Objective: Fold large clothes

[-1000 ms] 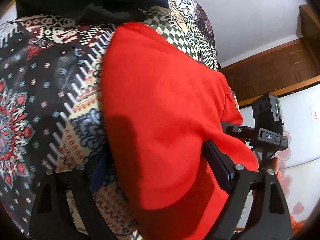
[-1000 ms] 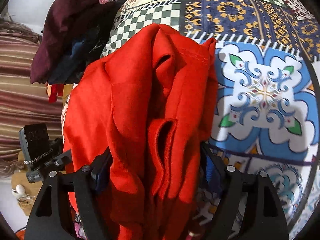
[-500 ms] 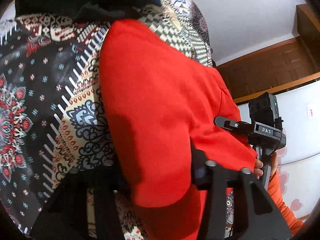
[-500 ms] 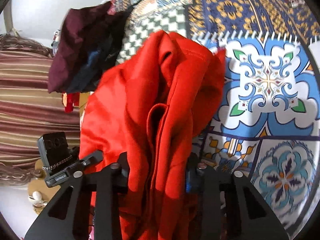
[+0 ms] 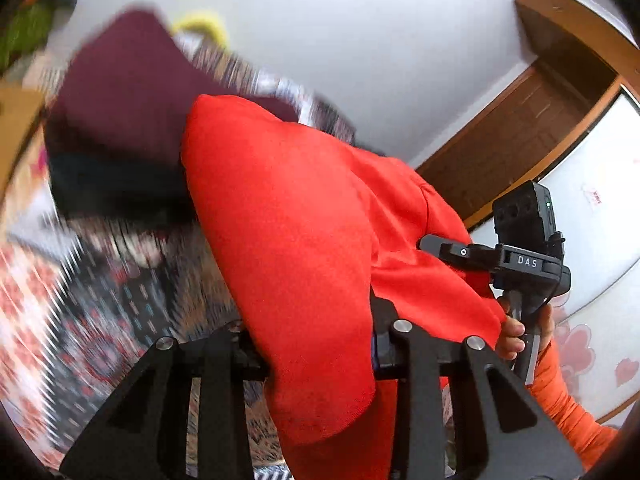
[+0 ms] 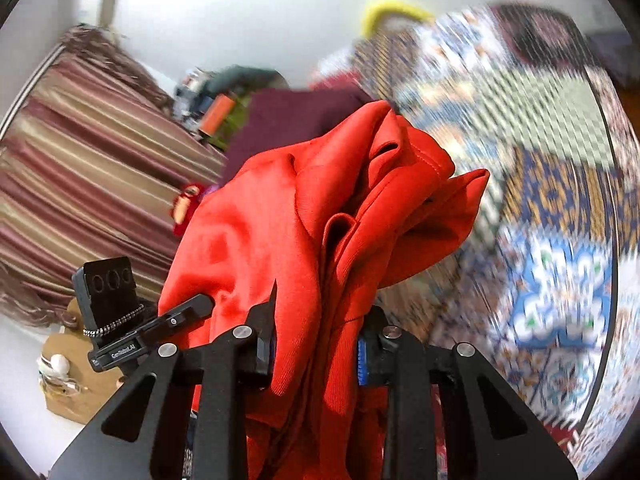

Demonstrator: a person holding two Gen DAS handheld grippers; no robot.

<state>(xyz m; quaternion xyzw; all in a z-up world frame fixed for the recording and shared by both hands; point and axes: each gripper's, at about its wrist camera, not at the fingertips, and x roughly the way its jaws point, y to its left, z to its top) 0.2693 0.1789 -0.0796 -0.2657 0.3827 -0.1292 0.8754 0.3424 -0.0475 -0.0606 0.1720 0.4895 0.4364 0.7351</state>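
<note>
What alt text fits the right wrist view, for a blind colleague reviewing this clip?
The right tongs are clamped on a bunched red garment that hangs up in front of the camera. Behind it lie a blurred patterned bedspread, a dark maroon cloth and a striped curtain.

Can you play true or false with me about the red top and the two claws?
1. Both claws are pinching the red top. True: the left claw and the right claw have just been closing, and red cloth sits squeezed between each one's pads.
2. The red top is folded flat on the patterned bedspread. False: it hangs bunched up from the claws.
3. A dark maroon garment lies behind the red top. True.
4. The curtain is plain blue. False: it has reddish and cream stripes.
5. The person's sleeve is orange. True.
</note>
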